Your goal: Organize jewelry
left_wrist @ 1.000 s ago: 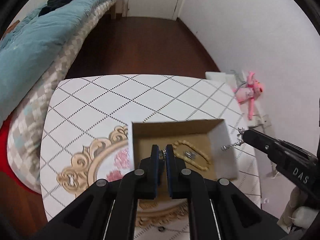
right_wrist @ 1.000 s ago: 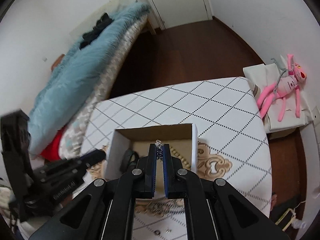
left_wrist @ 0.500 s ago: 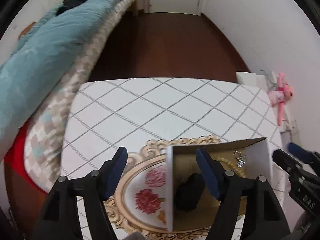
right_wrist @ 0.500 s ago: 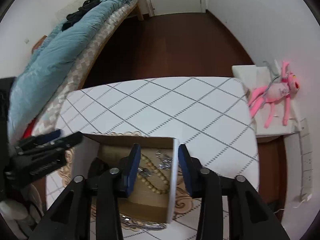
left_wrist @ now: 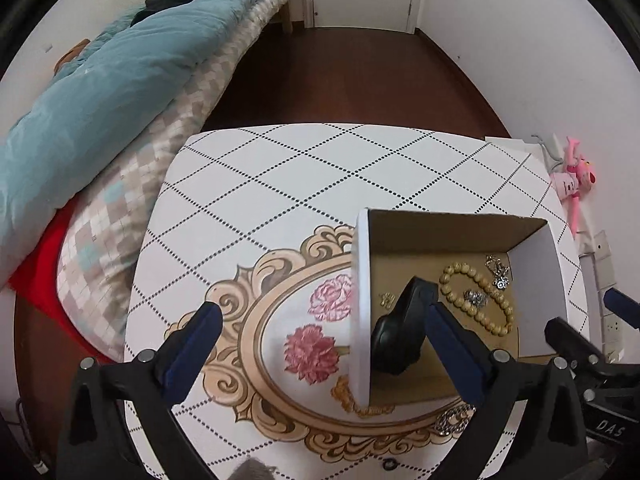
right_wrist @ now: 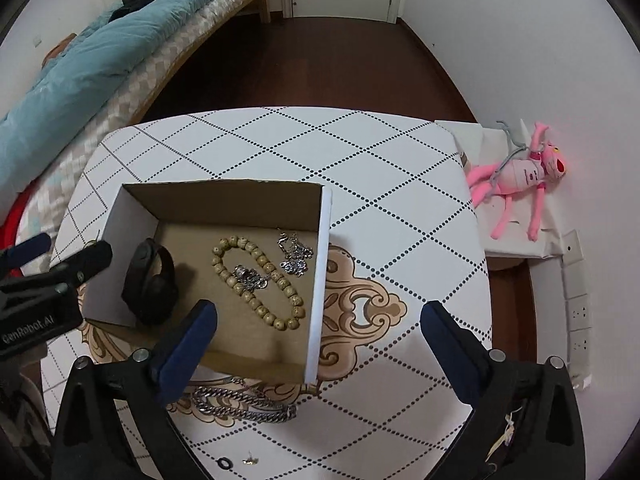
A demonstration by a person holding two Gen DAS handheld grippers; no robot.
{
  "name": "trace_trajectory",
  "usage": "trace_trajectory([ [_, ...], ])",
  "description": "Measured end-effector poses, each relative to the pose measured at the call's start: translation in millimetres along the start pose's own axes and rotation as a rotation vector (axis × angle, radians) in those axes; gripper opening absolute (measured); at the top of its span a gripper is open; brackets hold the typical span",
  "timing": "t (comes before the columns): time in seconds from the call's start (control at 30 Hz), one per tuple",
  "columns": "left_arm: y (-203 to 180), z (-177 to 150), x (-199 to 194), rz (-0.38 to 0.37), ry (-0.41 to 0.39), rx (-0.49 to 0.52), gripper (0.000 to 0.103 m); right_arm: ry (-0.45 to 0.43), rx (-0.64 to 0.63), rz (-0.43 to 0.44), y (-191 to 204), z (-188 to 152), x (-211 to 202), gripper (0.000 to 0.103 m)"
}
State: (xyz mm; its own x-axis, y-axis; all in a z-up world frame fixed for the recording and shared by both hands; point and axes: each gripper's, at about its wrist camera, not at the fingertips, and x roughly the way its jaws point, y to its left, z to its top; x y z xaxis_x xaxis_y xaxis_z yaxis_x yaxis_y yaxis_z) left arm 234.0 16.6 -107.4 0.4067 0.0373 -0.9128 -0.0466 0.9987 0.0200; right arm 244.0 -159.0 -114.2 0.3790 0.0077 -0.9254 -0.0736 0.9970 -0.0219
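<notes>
An open cardboard box (right_wrist: 324,264) (left_wrist: 360,280) stands on the patterned table. In it lie a wooden bead bracelet (right_wrist: 256,280) (left_wrist: 476,296), a black band (right_wrist: 150,280) (left_wrist: 400,336), a small silver piece (right_wrist: 248,274) (left_wrist: 475,298) and a silver chain (right_wrist: 294,254) (left_wrist: 498,272). A thick silver chain (right_wrist: 240,400) (left_wrist: 454,418) lies on the table in front of the box, with a small ring (right_wrist: 225,463) and an earring (right_wrist: 250,460) nearer. My left gripper (left_wrist: 324,356) is open over the box's left wall. My right gripper (right_wrist: 318,354) is open over the box's right front corner. Both are empty.
The white table (right_wrist: 280,140) with a diamond pattern has rounded edges. A bed with a blue duvet (right_wrist: 100,52) lies to the left. A pink plush toy (right_wrist: 520,176) rests on a white stand at the right wall. Dark wood floor lies beyond.
Both grippers were shut on small silver pieces over the box, then opened wide. The pieces now lie in the box. Both grippers have pulled back and up.
</notes>
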Motion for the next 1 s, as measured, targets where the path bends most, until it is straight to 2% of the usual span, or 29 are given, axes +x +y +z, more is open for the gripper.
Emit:
trace_trajectory([
  [0.17, 3, -3, -23, -0.007, -0.038, -0.008, 0.103, -0.053, 0.011, 0.002, 4, 0, -24, 0.103],
  [0.43, 9, -19, -67, 0.042, -0.12, -0.006, 0.103, -0.136, 0.022, 0.028, 10, -14, -72, 0.103],
  [0.57, 13, -54, -71, 0.074, -0.129, -0.008, 0.103, -0.128, 0.026, 0.06, 11, -50, -76, 0.103],
  [0.73, 12, -104, -41, 0.09, -0.042, 0.007, 0.103, -0.049, 0.066, 0.115, 10, -106, -45, 0.102],
  [0.77, 11, -111, -35, 0.092, -0.024, 0.008, 0.103, -0.031, 0.077, 0.13, 9, -116, -37, 0.095],
  [0.8, 12, -119, -26, 0.095, 0.003, 0.006, 0.103, -0.016, 0.087, 0.142, 9, -123, -31, 0.083],
  [0.87, 13, -128, -16, 0.09, 0.029, 0.001, 0.103, 0.007, 0.125, 0.18, 5, -137, -17, 0.072],
  [1.0, 16, -135, -1, 0.102, 0.049, -0.02, 0.103, -0.023, 0.204, 0.2, -8, -143, -2, 0.071],
])
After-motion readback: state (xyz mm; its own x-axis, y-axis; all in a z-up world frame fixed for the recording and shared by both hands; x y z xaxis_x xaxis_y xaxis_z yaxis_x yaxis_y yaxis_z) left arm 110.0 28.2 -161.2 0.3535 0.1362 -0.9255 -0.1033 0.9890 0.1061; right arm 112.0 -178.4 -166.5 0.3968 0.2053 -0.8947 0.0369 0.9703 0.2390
